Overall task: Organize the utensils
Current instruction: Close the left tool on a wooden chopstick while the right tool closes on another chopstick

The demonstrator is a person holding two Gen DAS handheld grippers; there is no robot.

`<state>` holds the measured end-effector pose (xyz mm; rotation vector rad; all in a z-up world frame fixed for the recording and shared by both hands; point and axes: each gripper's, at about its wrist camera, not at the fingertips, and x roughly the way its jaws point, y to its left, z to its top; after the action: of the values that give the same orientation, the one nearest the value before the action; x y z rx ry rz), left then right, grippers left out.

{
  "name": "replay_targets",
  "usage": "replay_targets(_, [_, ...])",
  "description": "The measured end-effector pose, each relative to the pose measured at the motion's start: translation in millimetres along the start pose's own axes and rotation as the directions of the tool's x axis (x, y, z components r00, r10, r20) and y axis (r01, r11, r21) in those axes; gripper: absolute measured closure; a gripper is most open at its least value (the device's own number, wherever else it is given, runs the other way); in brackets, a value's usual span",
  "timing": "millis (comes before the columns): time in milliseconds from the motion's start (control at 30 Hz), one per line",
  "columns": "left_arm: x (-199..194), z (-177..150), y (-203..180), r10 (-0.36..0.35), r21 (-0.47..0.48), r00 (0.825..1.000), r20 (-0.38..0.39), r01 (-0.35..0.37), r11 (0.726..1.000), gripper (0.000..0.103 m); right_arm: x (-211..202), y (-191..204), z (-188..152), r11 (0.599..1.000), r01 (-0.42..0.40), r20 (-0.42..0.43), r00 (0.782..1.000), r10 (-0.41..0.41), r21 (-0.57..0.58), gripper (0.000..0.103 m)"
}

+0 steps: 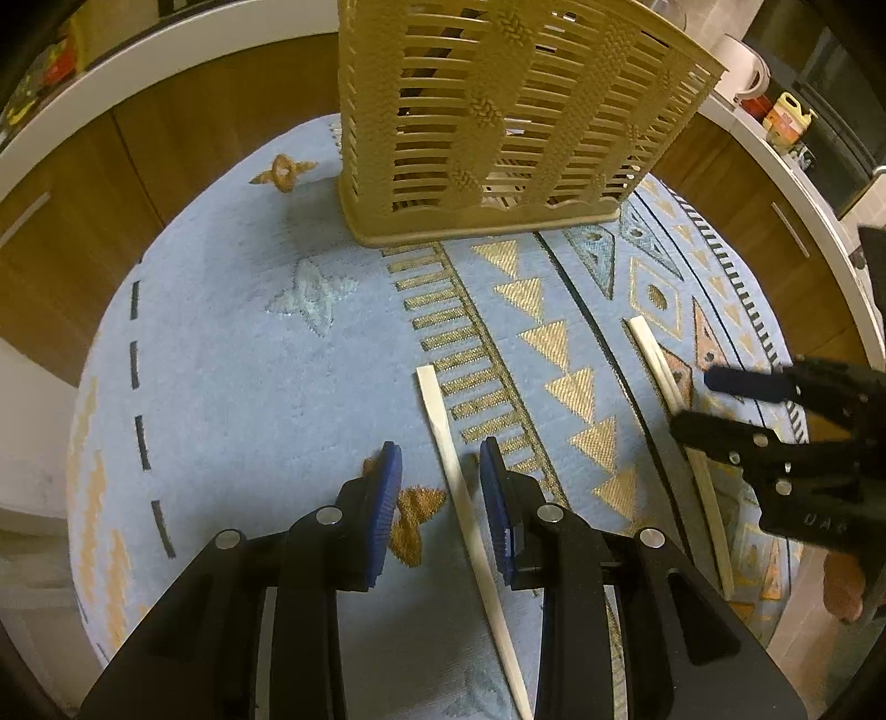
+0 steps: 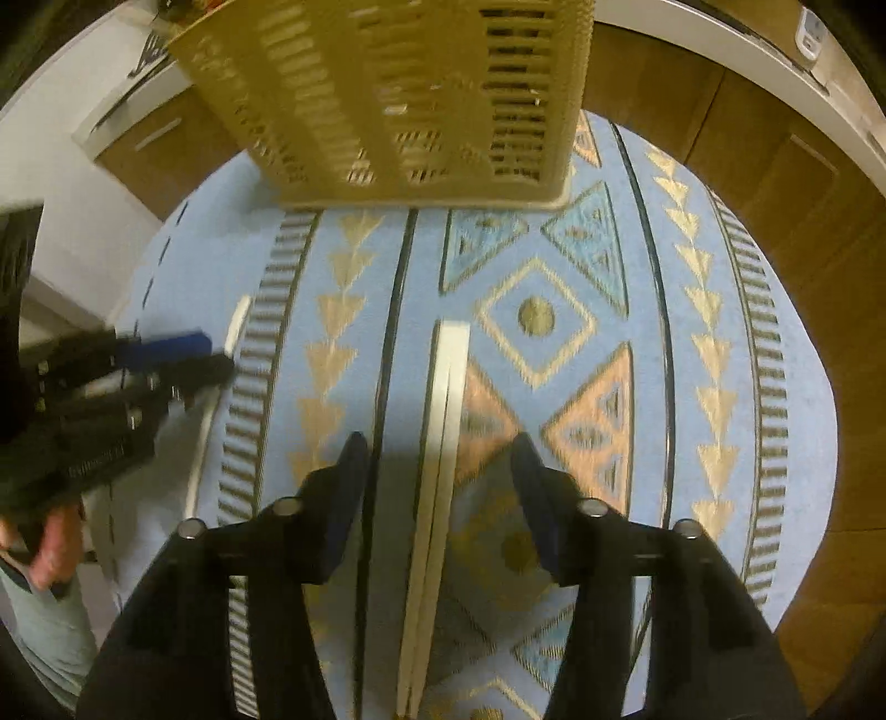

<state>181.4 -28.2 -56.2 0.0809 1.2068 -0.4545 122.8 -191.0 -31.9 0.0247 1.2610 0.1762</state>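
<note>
A single cream chopstick (image 1: pixel 470 515) lies on the blue patterned cloth (image 1: pixel 232 360), running between the fingers of my open left gripper (image 1: pixel 440 462). A pair of cream chopsticks (image 2: pixel 440 459) lies side by side between the fingers of my open right gripper (image 2: pixel 440 448). That pair also shows in the left wrist view (image 1: pixel 659 360), under my right gripper (image 1: pixel 692 401). The single chopstick shows in the right wrist view (image 2: pixel 235 327), under my left gripper (image 2: pixel 213 354). A tan slotted utensil basket (image 1: pixel 498 111) stands upright at the far side of the cloth; it also shows in the right wrist view (image 2: pixel 398 94).
The cloth covers a round table (image 2: pixel 797 443). Wooden cabinets (image 1: pixel 72 232) with a white counter (image 1: pixel 166 39) curve around behind. A white kettle (image 1: pixel 747 72) and a yellow bottle (image 1: pixel 786 113) stand on the counter at the right.
</note>
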Motion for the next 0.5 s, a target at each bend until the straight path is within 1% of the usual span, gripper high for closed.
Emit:
replay_targets(100, [0,4,6,-0.032,-0.008,0.999,-0.022,0.032,0.999,0.076,8,-7,18,0.999,-0.021,-0.029,0.999,0.022,0.029,0.054])
replay_targets(133, [0,6,8,-0.042,-0.01,0.999,-0.031,0.042,0.999,0.076,8,-10,20,0.999,-0.025,-0.042,0.999,0.026,0.034,0.064])
replay_targets(167, [1,9,10,-0.057,-0.011,0.997,-0.043,0.057,0.998,0.076,12,-13,24,0.999,-0.022,-0.055,0.998,0.024,0.034,0.07])
replay_targets(200, [1,11,11,-0.069,-0.011,0.996,-0.053,0.069,0.998,0.075,12,-12,26,0.999,-0.015,-0.053,0.998,0.017,0.03,0.071])
replay_targets(267, [3,16,13,-0.086,-0.005,0.993,-0.076,0.086,0.996,0.075,12,-13,32,1.0,0.012,-0.063,0.998,-0.011,0.009,0.078])
replay_targets(333, [5,20,13,-0.085,0.002,0.992,-0.091,0.085,0.996,0.075,14,-8,37,0.999,0.035,-0.07,0.997,-0.035,-0.005,0.084])
replay_targets(400, [6,23,9,-0.067,0.013,0.993,-0.1,0.068,0.998,0.075,16,4,43,0.998,0.061,-0.072,0.995,-0.063,-0.026,0.087])
replay_targets(433, [7,24,6,-0.053,0.022,0.993,-0.101,0.056,0.998,0.075,17,8,44,0.996,0.083,-0.069,0.994,-0.086,-0.042,0.091])
replay_targets(500, [9,25,-3,-0.011,0.047,0.995,-0.097,0.016,0.999,0.074,18,15,45,0.993,0.1,-0.064,0.993,-0.103,-0.059,0.091])
